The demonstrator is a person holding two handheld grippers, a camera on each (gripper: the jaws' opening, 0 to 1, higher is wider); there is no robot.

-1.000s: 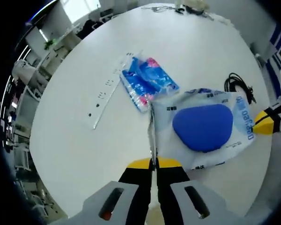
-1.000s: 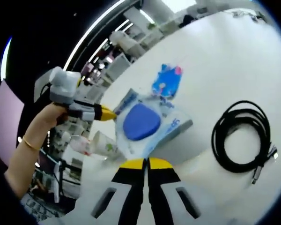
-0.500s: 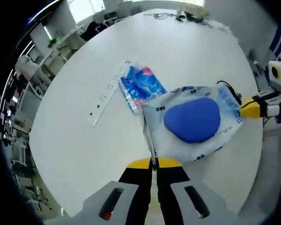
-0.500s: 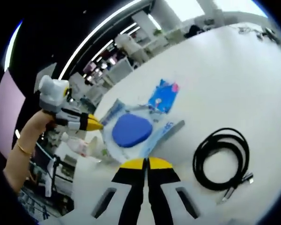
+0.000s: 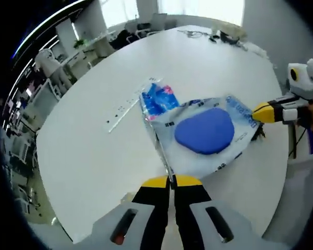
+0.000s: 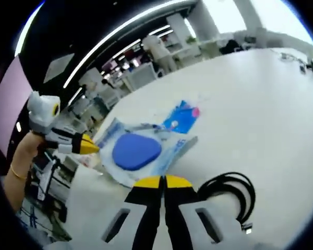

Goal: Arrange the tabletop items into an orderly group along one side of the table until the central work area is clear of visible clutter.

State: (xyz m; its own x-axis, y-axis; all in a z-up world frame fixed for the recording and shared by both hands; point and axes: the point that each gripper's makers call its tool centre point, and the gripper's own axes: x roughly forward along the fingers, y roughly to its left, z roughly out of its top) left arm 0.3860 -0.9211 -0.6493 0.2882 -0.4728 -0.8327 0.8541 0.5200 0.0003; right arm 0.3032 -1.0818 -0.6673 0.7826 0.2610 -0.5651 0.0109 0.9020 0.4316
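A clear printed bag with a blue oval pad (image 5: 204, 130) inside hangs stretched between both grippers, above the white table (image 5: 94, 156). My left gripper (image 5: 171, 179) is shut on its near edge. My right gripper (image 5: 262, 112), yellow-tipped, comes in from the right and pinches the far corner. In the right gripper view the same bag (image 6: 136, 151) lies ahead. There my right gripper (image 6: 161, 180) is shut on its edge, and my left gripper (image 6: 88, 149), held in a hand (image 6: 21, 166), grips the opposite side. A blue and pink packet (image 5: 157, 98) (image 6: 181, 117) lies just beyond the bag.
A long white power strip (image 5: 129, 107) lies left of the packet. A coiled black cable (image 6: 227, 190) rests on the table by my right gripper, mostly hidden behind the bag in the left gripper view. Small items (image 5: 219, 36) sit at the table's far end. Office desks stand beyond.
Both grippers have kept hold of the bag while both views rose and tilted. The bag now overlaps the blue and pink packet, and the cable sits lower in the right gripper view.
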